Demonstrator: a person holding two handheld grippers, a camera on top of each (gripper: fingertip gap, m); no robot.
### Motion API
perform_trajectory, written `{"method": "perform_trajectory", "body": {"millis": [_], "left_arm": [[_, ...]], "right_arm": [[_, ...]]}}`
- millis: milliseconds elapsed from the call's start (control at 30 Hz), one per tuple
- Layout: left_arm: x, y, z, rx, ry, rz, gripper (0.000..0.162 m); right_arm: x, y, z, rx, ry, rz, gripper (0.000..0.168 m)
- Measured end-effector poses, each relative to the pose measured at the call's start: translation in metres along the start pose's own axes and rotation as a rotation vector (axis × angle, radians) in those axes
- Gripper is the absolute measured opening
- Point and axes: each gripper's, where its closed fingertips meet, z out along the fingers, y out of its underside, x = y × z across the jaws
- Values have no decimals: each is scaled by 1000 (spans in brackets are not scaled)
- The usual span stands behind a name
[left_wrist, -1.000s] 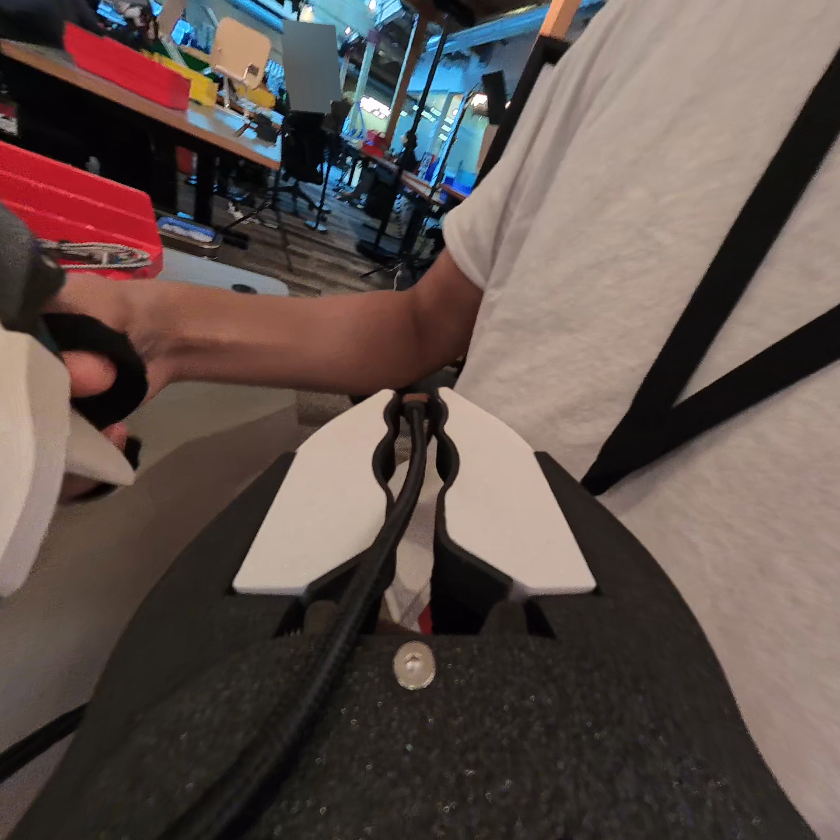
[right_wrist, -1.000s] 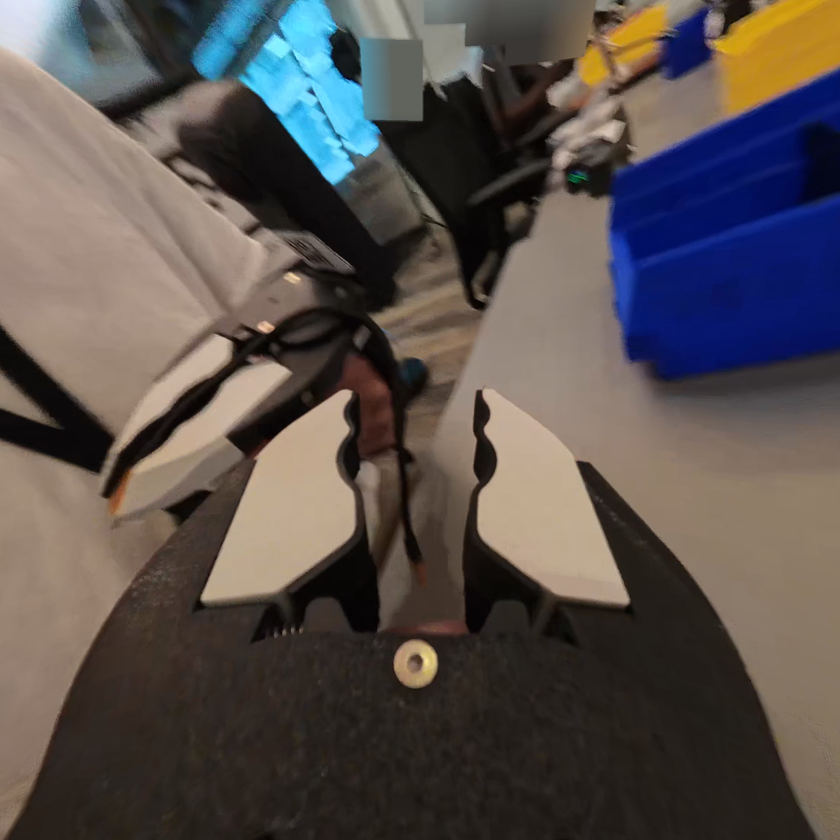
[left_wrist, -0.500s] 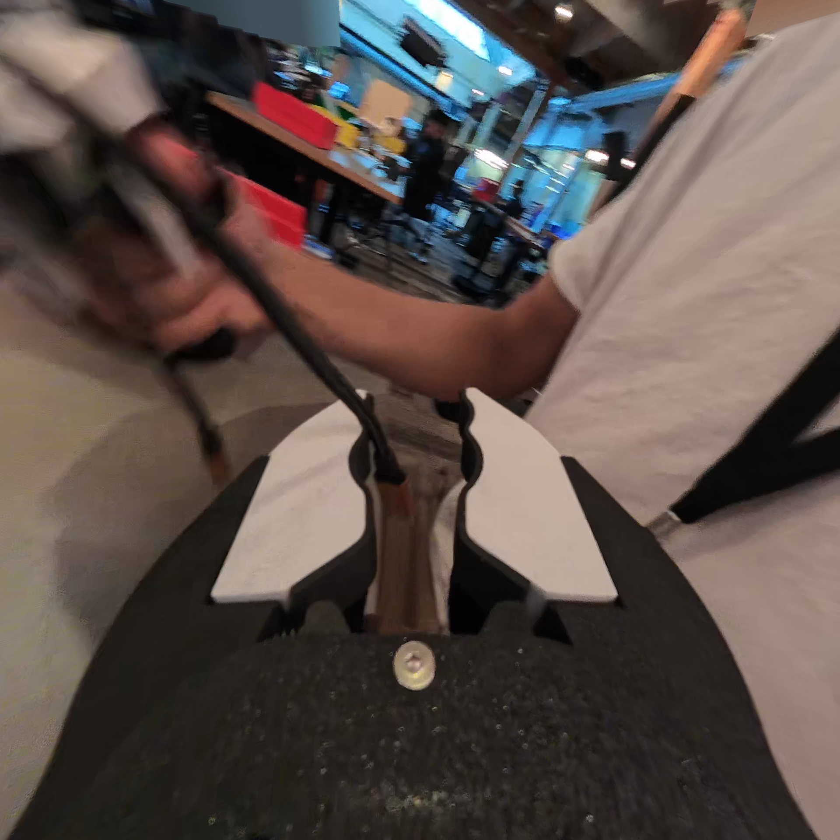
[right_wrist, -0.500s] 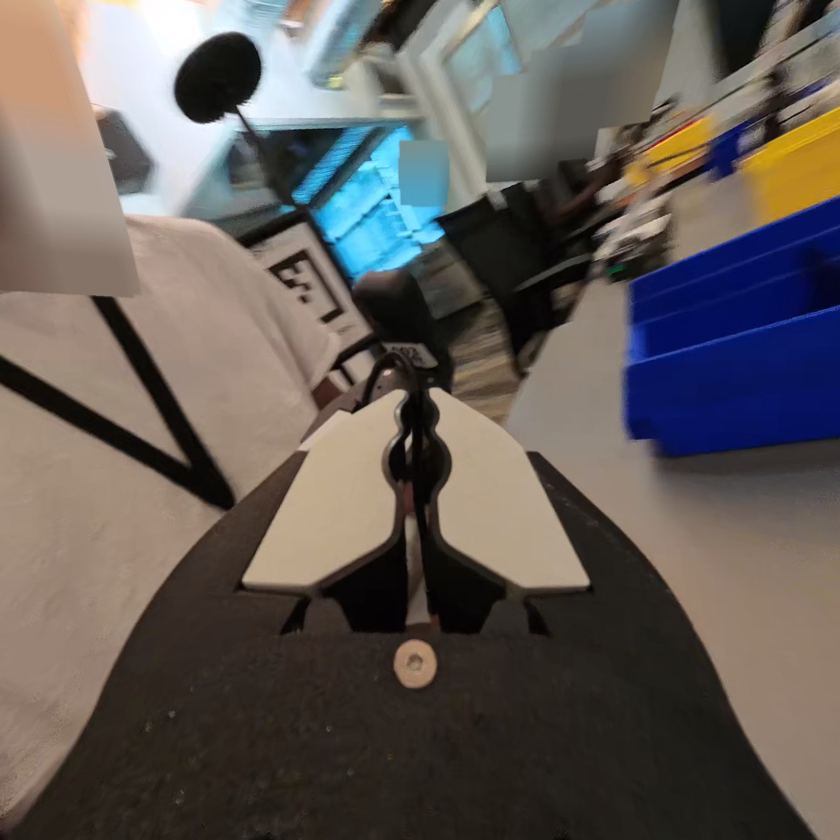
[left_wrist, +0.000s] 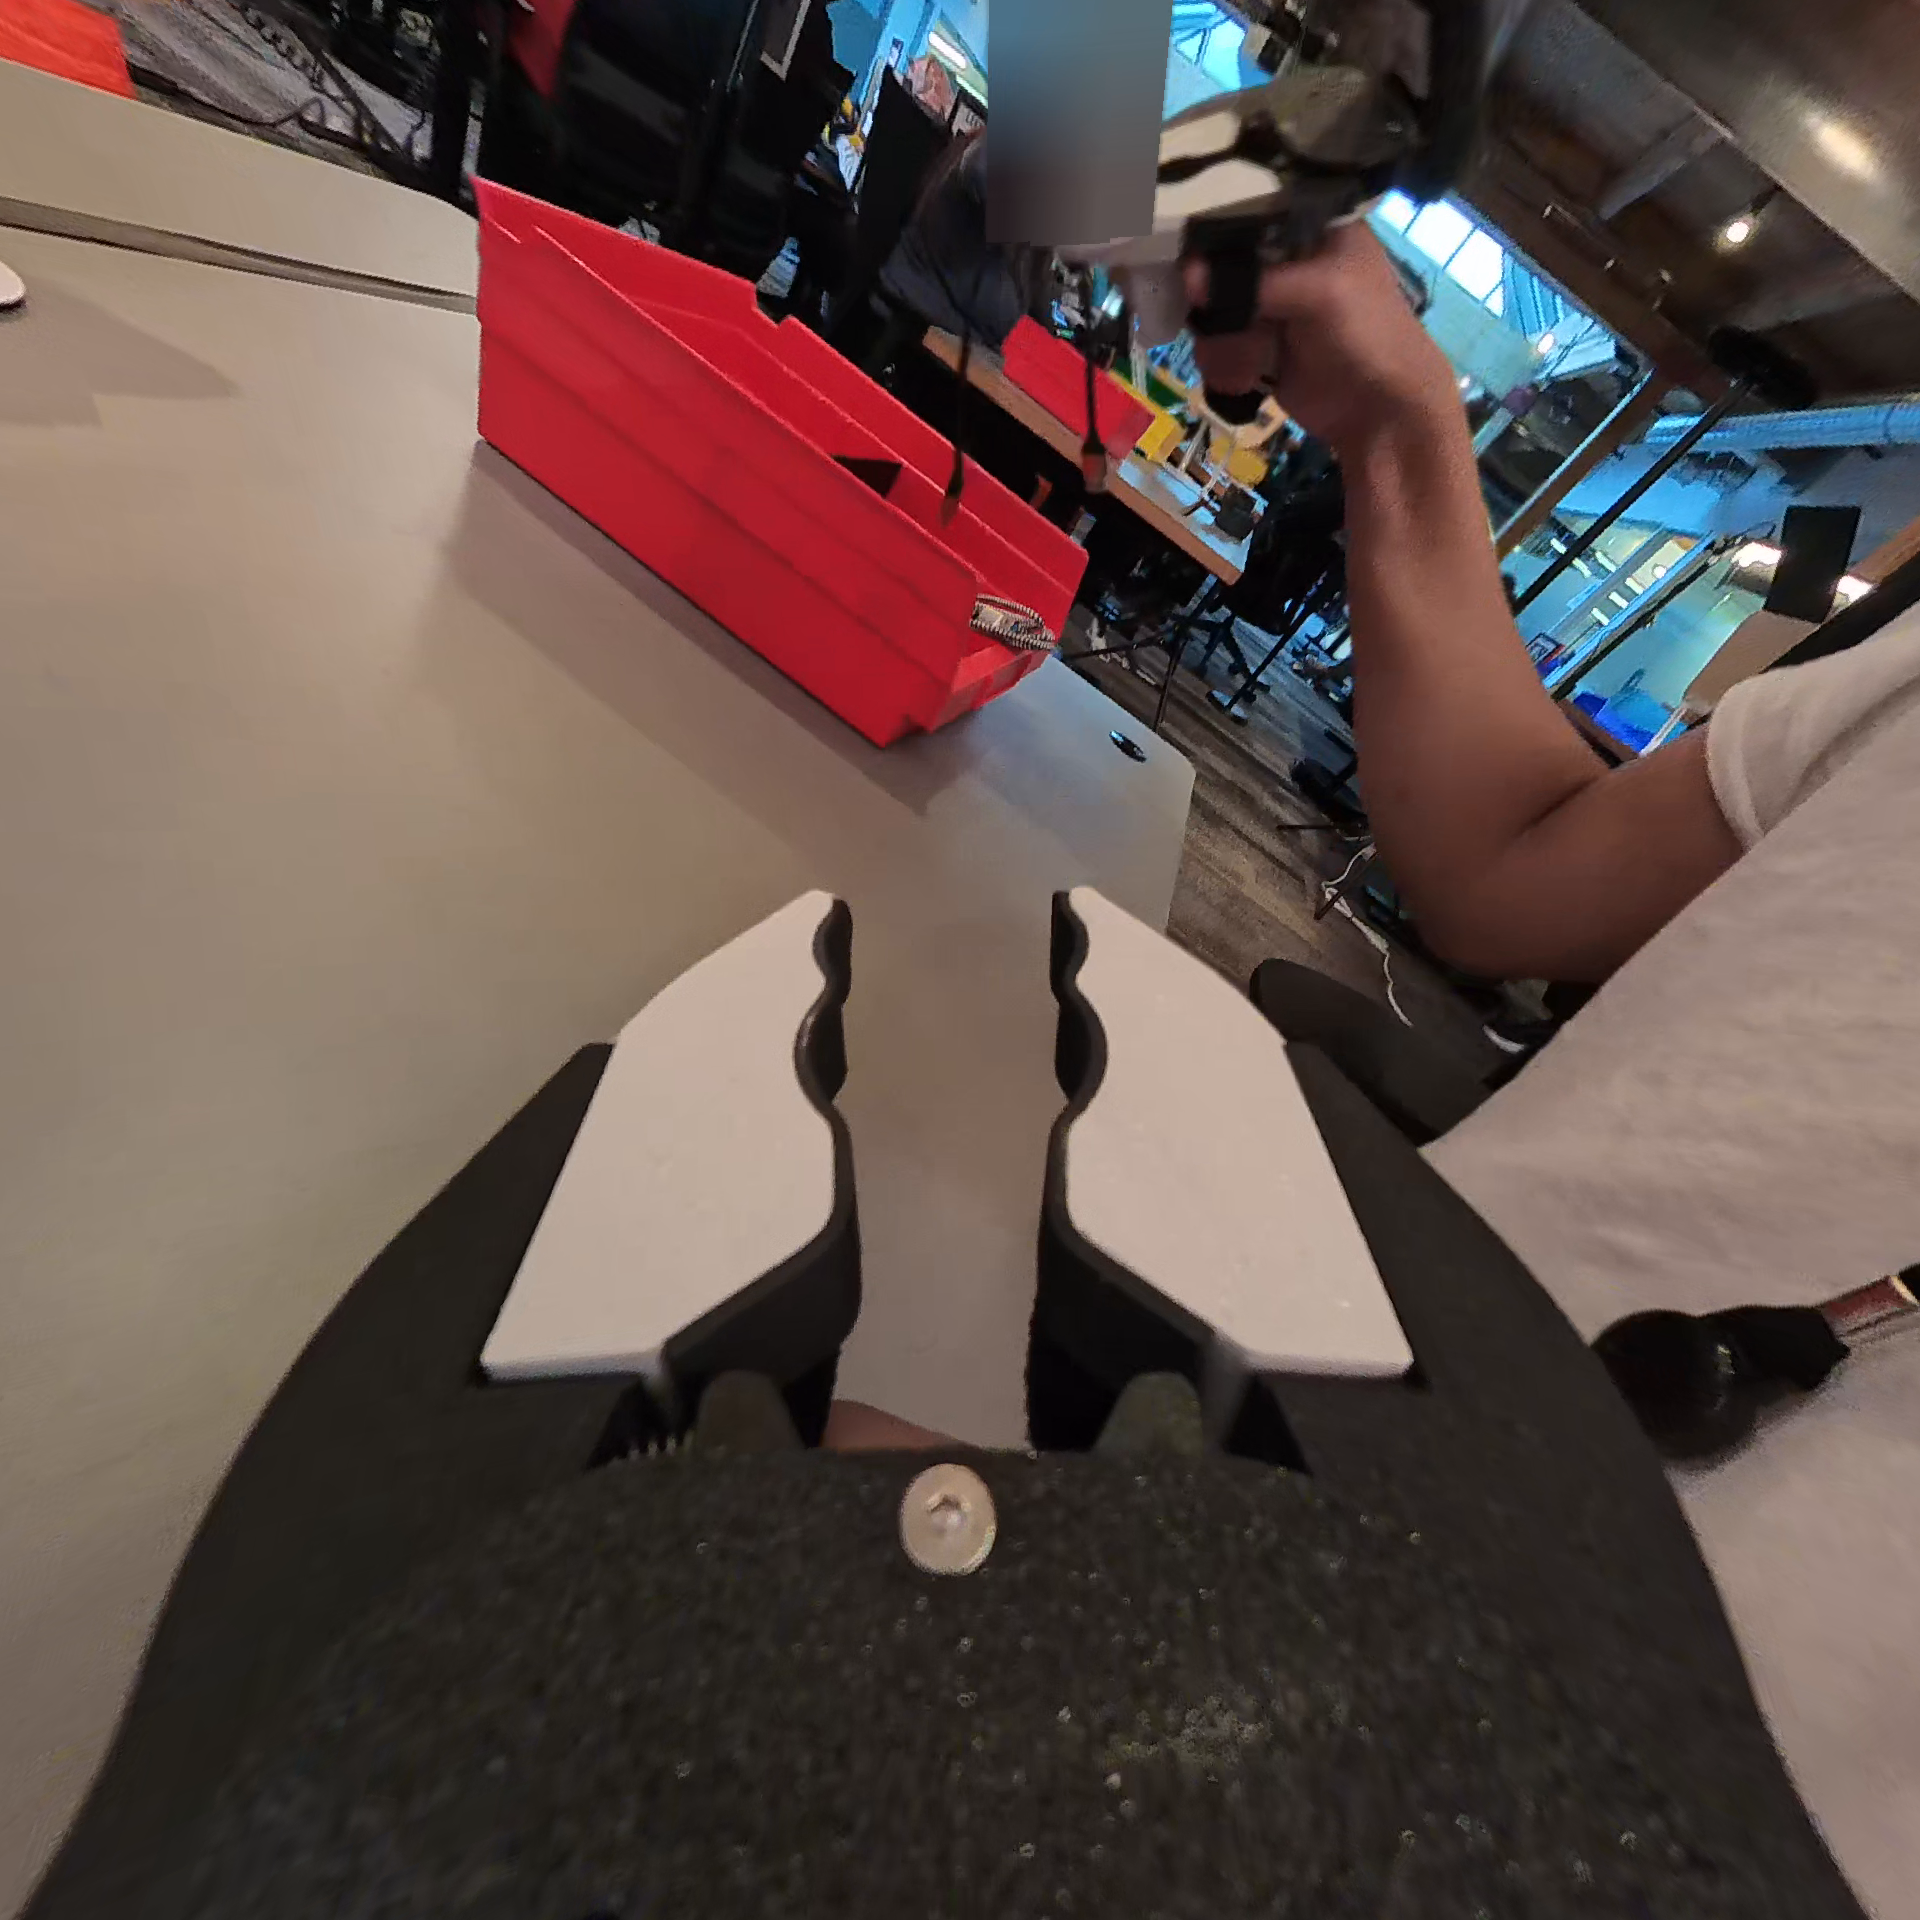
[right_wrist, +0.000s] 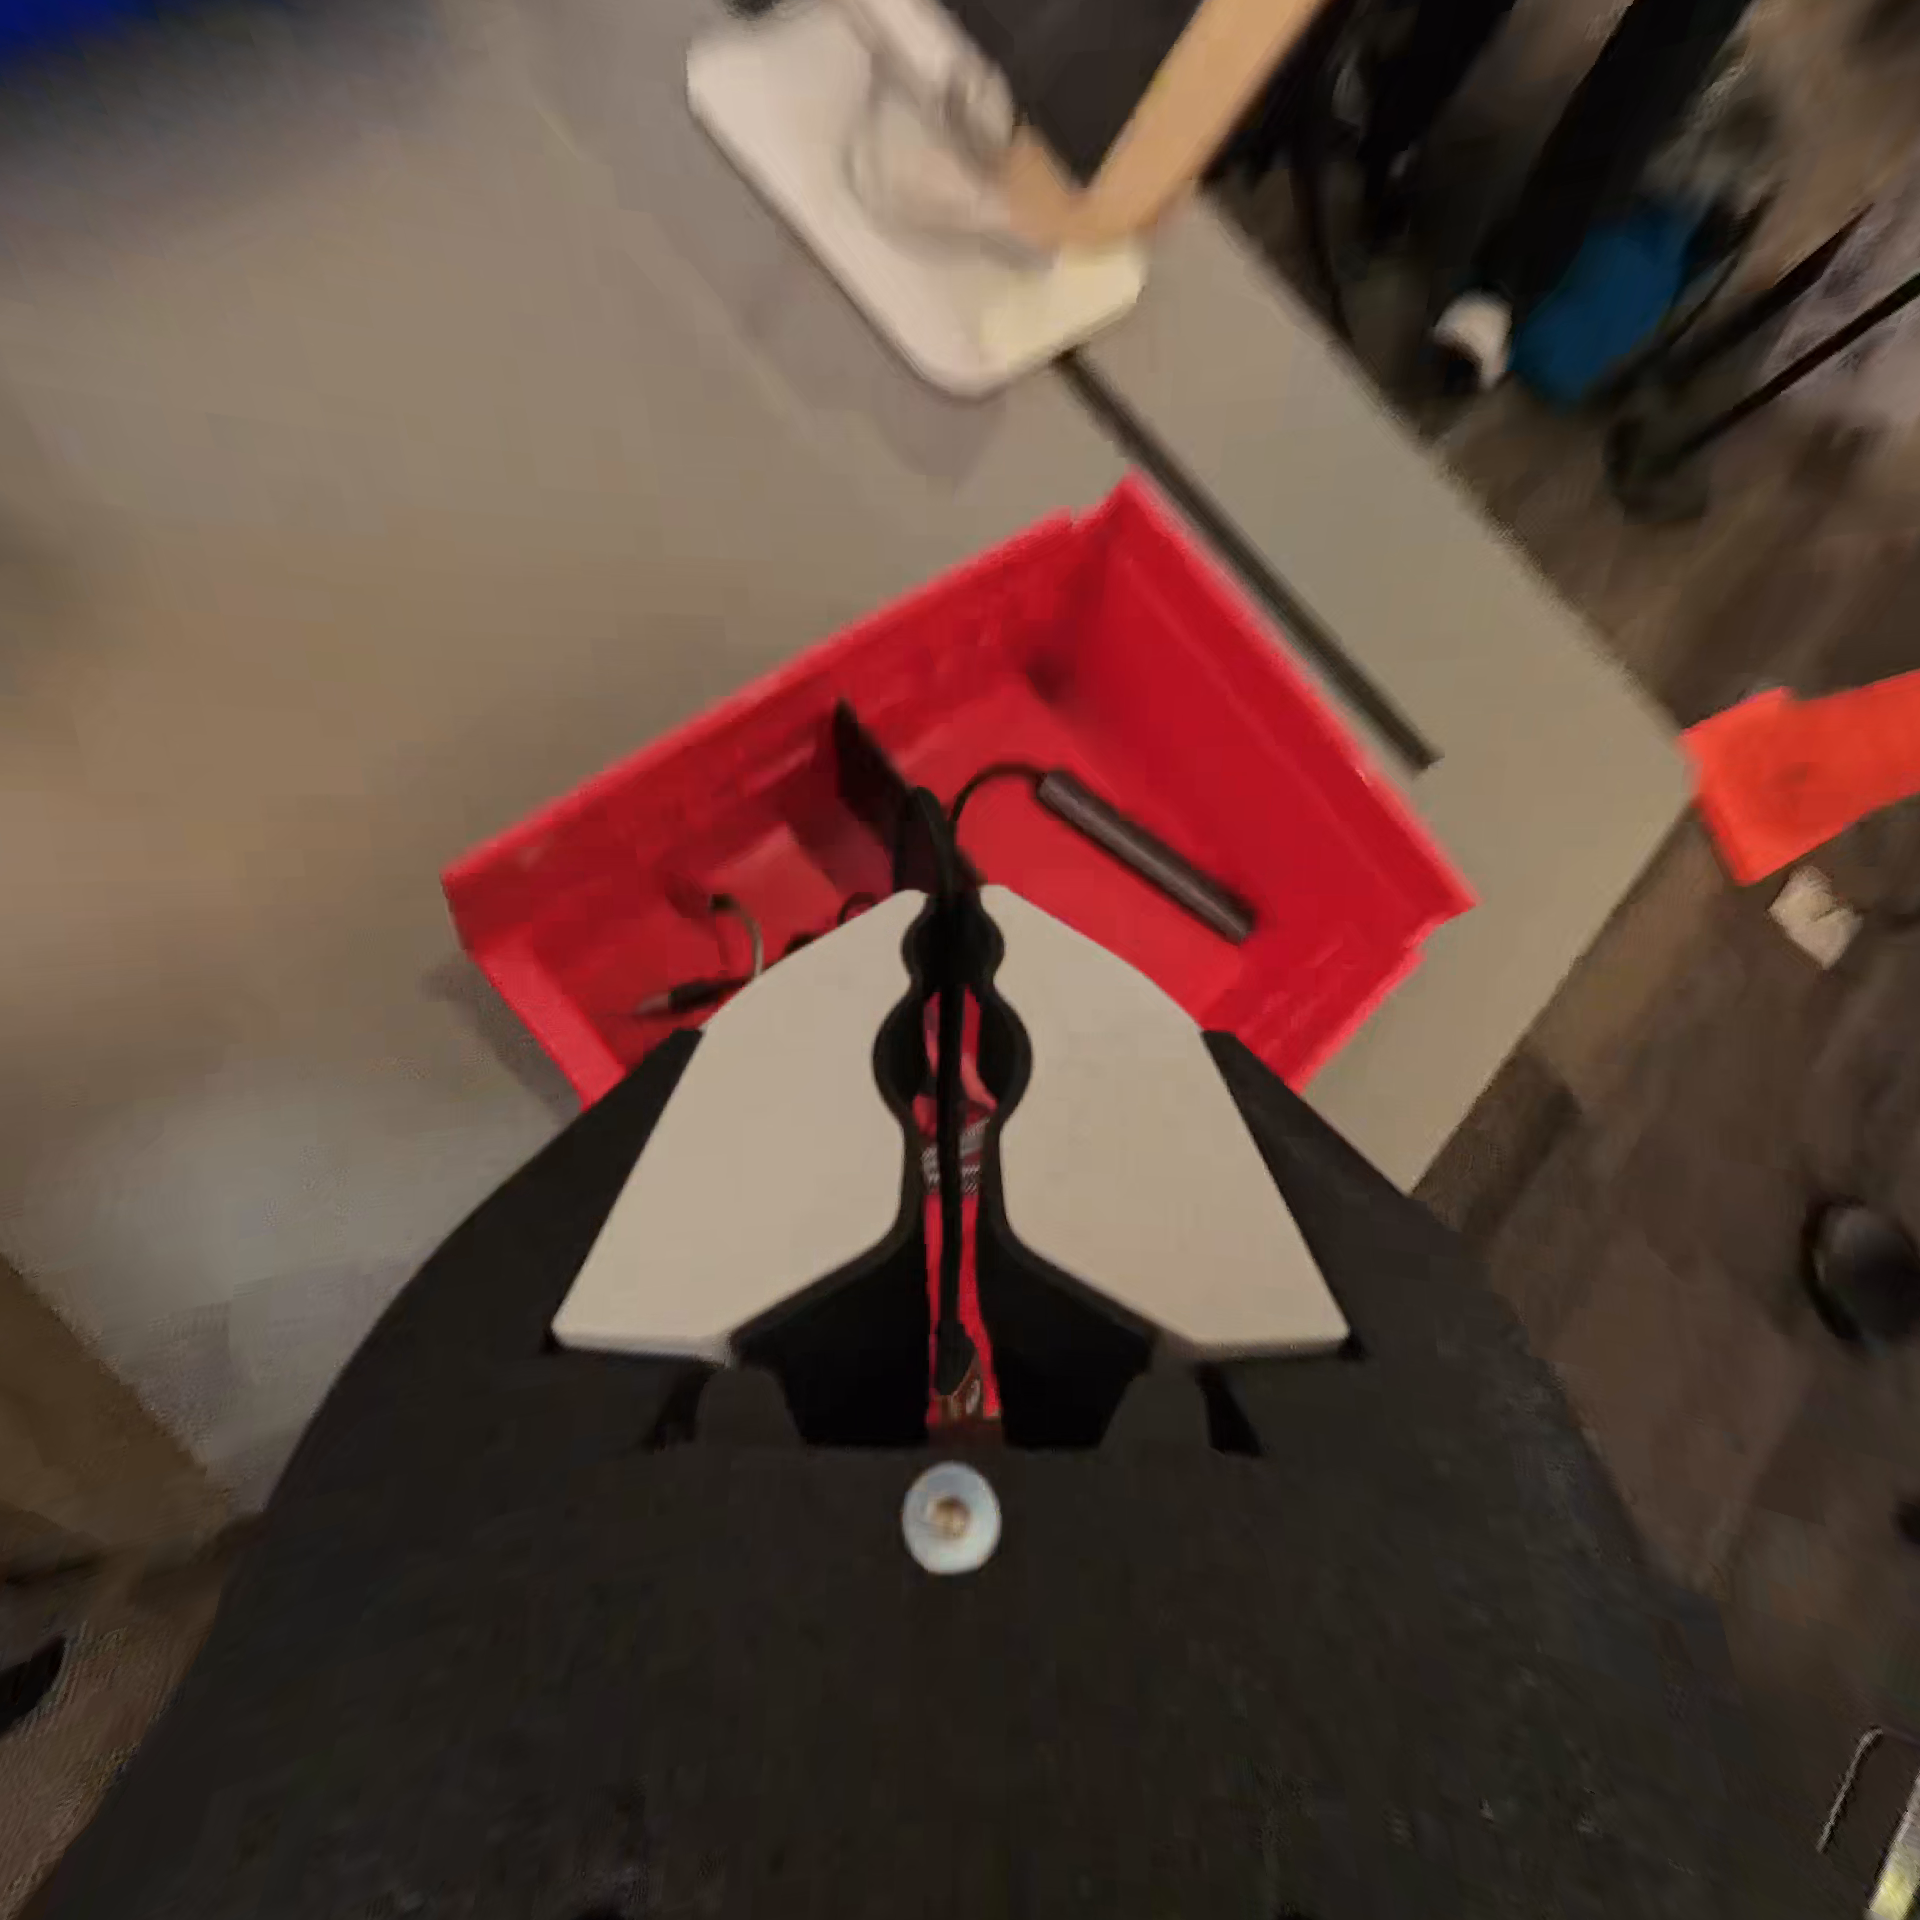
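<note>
While the right gripper (right_wrist: 951, 914), raised over the red bin (right_wrist: 1340, 831), pinches a black cable (right_wrist: 948, 1091), nothing is dropped in yet. The left gripper (left_wrist: 945, 914) hangs spread and empty above the grey table (left_wrist: 312, 831).

The grey bench (left_wrist: 312, 831) carries a red bin (left_wrist: 748, 488) near its right corner and a white pad (right_wrist: 914, 218) farther back.
</note>
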Motion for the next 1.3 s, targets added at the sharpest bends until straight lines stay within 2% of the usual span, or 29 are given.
{"method": "perform_trajectory", "body": {"millis": [100, 200, 300, 367, 467, 567, 667, 767, 900, 1000, 1100, 1300], "left_arm": [[7, 5, 5, -22, 11, 24, 36], [10, 10, 9, -47, 2, 50, 36], [9, 13, 9, -68, -29, 85, 36], [7, 15, 8, -79, -57, 105, 36], [-3, 18, 2, -76, -128, 110, 36], [-15, 23, -9, -56, -206, 90, 37], [-25, 27, -16, -56, -262, 88, 37], [-31, 23, -15, -46, -276, 103, 37], [-29, 16, -10, -13, -234, 69, 41], [-28, 14, -10, 8, -232, 59, 41], [-30, 15, -13, 13, -259, 51, 41], [-38, -1, -35, -6, -350, 38, 39]], "right_arm": [[-10, 35, 53, -110, -74, -26, 3], [-45, 52, 105, -164, -232, 9, 4], [-66, 68, 147, -248, -263, -38, 5], [-71, 73, 158, -287, -255, -19, 6], [-58, 72, 147, -289, -147, 41, 28], [-42, 54, 102, -174, -14, 109, 31], [-53, 15, 52, 92, 61, 177, 30], [-119, -30, 30, 413, -115, 267, 30], [-235, -62, 49, 699, -449, 466, 28], [-283, -52, 83, 663, -520, 488, 26], [-274, -45, 101, 628, -450, 469, 27], [-260, -42, 100, 621, -426, 453, 27]]}}
